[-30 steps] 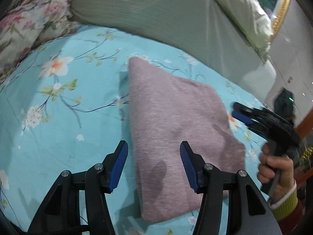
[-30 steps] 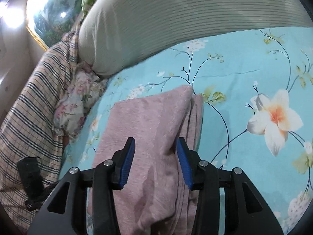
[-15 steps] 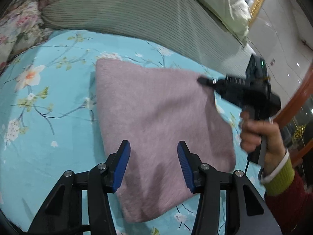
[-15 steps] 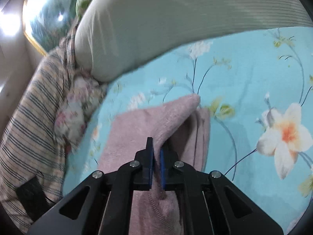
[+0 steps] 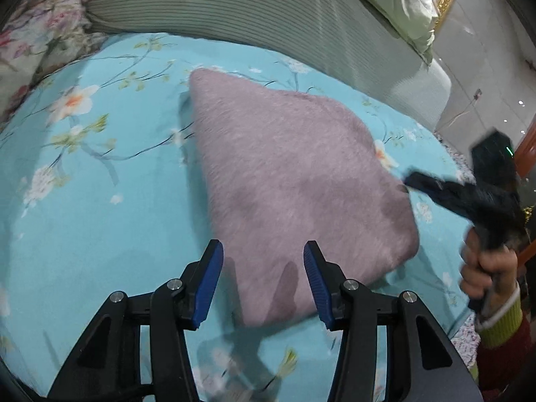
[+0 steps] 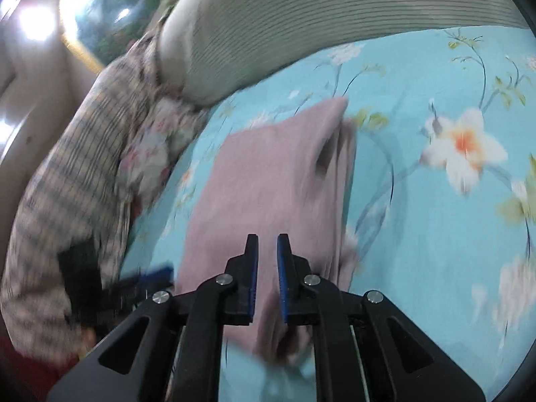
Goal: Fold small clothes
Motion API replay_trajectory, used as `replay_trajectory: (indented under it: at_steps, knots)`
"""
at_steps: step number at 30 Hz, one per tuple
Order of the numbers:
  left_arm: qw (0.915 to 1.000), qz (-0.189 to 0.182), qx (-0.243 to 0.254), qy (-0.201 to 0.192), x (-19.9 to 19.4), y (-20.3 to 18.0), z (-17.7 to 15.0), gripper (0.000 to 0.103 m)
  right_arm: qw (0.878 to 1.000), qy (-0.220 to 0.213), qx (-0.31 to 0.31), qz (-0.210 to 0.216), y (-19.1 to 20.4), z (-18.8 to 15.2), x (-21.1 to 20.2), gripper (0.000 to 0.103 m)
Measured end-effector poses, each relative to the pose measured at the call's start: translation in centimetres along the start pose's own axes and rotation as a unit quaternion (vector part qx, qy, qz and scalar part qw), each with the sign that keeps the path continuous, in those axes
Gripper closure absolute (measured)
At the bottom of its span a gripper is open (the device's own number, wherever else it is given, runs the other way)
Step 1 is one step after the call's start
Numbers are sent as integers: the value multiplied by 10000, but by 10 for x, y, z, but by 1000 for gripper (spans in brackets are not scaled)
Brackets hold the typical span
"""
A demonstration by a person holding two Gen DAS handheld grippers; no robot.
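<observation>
Mauve fleecy garment (image 5: pixel 294 181), folded into a flat, roughly four-sided stack, lies on the turquoise floral bedsheet (image 5: pixel 100 221); layered edges show along its right side in the right wrist view. Left gripper (image 5: pixel 261 281) hovers over the near edge, pointing downward, jaws apart and gripping nothing. Right gripper (image 6: pixel 267 268), held in the person's hand (image 5: pixel 485 268), has its jaws a narrow gap apart and opening, the garment behind them, none visibly pinched. Behind lie a floral cushion (image 5: pixel 37 37) and a ribbed grey-green pillow (image 5: pixel 268 10).

Teal floral bedsheet (image 5: pixel 83 201) w/ ribbed grey-green pillow (image 5: pixel 268 10) at back, striped blanket (image 6: pixel 67 174) beside it.
</observation>
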State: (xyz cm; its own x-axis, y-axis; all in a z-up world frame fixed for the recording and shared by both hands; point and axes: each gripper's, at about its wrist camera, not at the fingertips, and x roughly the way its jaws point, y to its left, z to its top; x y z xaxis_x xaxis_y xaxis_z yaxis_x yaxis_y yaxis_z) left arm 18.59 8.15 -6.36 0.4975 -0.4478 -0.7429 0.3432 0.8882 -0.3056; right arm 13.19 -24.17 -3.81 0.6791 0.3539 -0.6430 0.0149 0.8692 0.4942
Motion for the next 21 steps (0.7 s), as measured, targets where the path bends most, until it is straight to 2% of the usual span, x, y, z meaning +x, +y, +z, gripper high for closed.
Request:
replay_trajectory:
  at_steps: [2, 5, 10, 13, 18, 21]
  knots:
    - [9999, 86, -91, -14, -6, 5, -11, 53, 9999, 117, -40, -104, -2, -22, -1, 91]
    - [9998, 63, -178, 54, -10, 10, -27, 53, 9996, 216, 76, -134, -8, -35, 4, 91]
    - [9994, 223, 228, 161, -8, 0, -49, 52, 9998, 161, 27, -92, 0, -37, 7, 91]
    - [9989, 361, 219, 210, 3, -1, -51, 53, 9998, 191, -39, -106, 5, -39, 7, 91]
    - [9980, 618, -64, 134, 14, 4, -47, 58, 9989, 299, -138, -348, 6, -39, 14, 91]
    - [9968, 794, 100, 31, 12, -3, -49, 58, 9980, 304, -271, -477, 12, -40, 15, 91]
